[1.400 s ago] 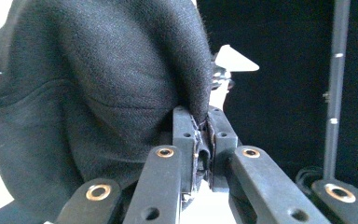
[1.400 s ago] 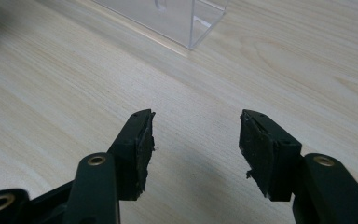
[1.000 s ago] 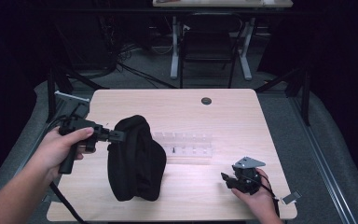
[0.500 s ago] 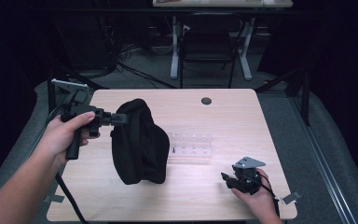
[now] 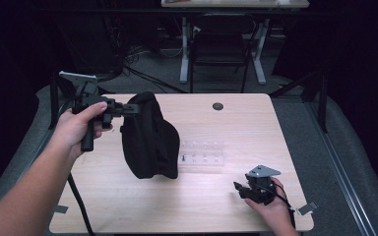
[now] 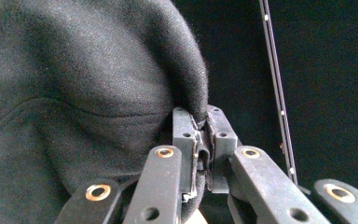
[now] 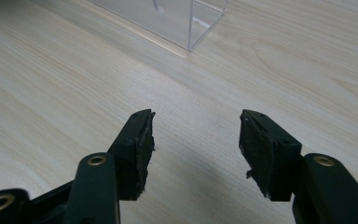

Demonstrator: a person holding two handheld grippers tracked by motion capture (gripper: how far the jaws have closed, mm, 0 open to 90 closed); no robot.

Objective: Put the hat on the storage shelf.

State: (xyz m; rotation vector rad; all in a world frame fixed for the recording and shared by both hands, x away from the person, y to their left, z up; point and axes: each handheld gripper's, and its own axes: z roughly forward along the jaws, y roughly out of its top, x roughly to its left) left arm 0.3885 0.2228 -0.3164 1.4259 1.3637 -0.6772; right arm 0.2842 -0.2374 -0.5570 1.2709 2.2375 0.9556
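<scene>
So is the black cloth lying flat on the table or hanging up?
Hanging up. The left tool pinches the black cloth at its top edge, and the rest droops toward the table.

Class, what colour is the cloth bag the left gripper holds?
Black; the bag shows best in the high view.

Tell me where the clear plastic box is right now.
In the high view the clear plastic box sits on the table near its middle, just right of the hanging black cloth and up-left of the right gripper.
</scene>
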